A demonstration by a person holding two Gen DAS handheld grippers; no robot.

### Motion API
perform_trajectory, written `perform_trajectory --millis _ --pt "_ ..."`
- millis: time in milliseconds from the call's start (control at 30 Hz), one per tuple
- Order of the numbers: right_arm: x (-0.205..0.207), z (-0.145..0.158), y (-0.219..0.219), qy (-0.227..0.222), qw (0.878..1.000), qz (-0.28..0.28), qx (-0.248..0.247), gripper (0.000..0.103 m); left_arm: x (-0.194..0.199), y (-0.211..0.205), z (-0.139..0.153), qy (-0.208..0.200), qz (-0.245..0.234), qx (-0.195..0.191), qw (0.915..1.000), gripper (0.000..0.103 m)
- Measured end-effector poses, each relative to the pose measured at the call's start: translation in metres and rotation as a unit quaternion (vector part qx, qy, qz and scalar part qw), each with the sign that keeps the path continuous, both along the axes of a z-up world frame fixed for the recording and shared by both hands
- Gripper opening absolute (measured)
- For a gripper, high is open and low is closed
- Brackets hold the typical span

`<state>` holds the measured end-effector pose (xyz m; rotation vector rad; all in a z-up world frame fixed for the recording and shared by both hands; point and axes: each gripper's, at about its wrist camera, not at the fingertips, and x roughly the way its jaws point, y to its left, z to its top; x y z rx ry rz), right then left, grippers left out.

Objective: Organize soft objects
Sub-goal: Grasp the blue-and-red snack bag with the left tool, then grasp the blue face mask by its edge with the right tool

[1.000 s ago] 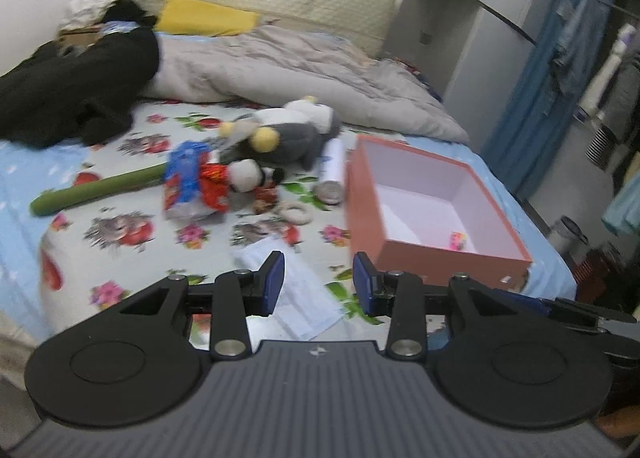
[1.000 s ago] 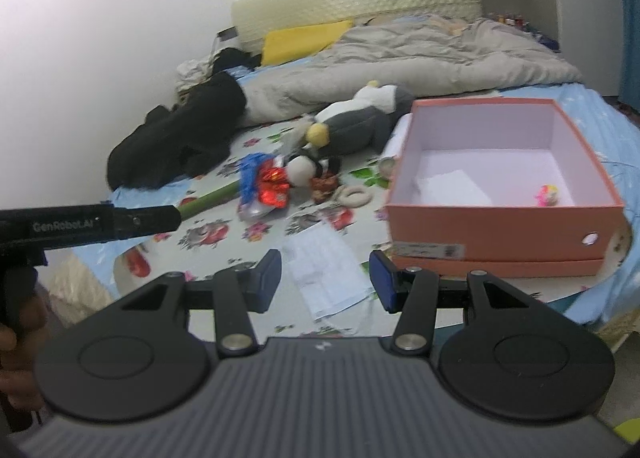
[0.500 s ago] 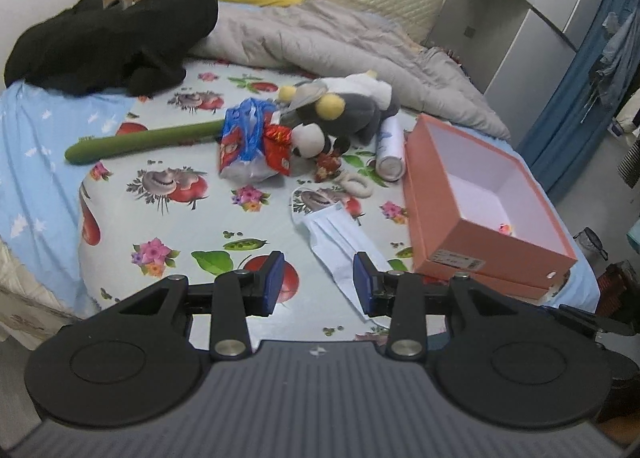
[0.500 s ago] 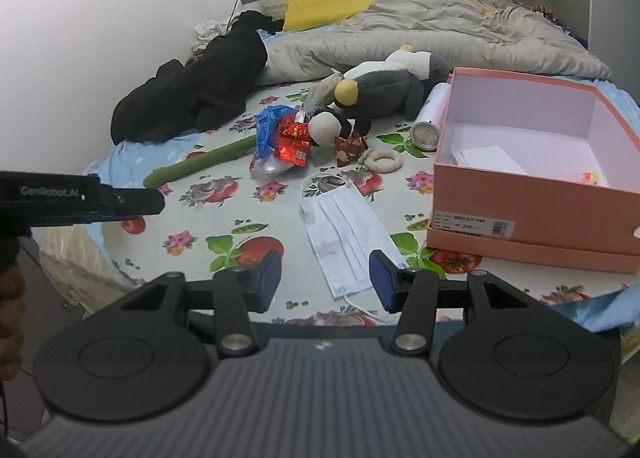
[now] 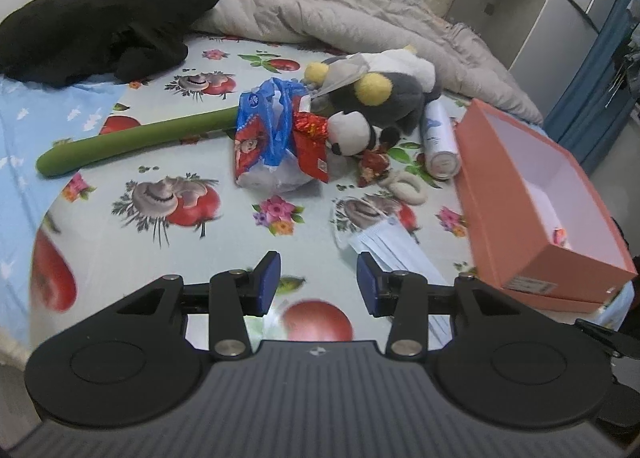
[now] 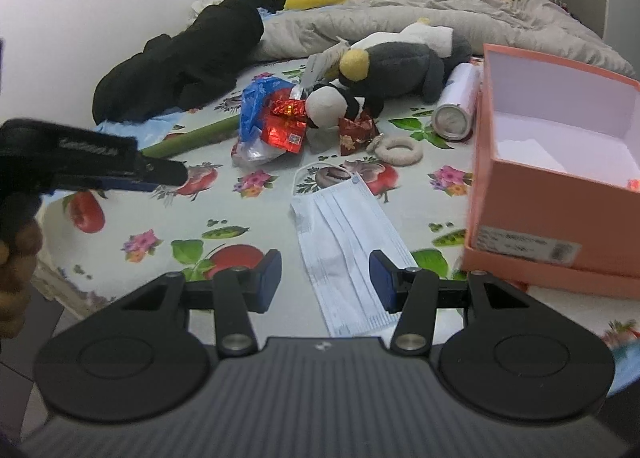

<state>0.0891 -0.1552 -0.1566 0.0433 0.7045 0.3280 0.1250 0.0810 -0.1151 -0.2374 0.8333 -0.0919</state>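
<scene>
Blue-padded fingers (image 5: pixel 267 283) of the left gripper (image 5: pixel 318 284) and right gripper (image 6: pixel 325 278) hang parted and empty above a face mask (image 6: pixel 344 242); plush toys (image 6: pixel 396 62) lie beyond, beside an orange box (image 6: pixel 552 186), apparently near-empty.

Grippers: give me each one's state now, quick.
Left gripper: open, holding nothing.
Right gripper: open, holding nothing; face mask lies on the bed beyond it.

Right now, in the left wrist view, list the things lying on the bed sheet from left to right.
Green stick → blue and red bag → small panda toy → white ring → spray can → orange box.
</scene>
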Motion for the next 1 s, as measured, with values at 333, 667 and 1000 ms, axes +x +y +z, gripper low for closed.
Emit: perform_trajectory --millis 333,667,1000 --pt "0.050 -0.038 0.016 0.027 0.999 0.014 -0.029 0.065 0.086 0.027 -0.031 0.006 0.021 -0.007 0.9997 0.048" --pt "0.069 -0.064 0.023 0.040 0.997 0.028 -0.060 0.068 0.146 0.030 -0.047 -0.019 0.028 -0.010 0.9994 0.048" --pt "0.077 -0.065 0.028 0.041 0.994 0.048 -0.086 0.058 0.174 0.029 -0.075 0.010 0.032 0.005 0.9994 0.021"
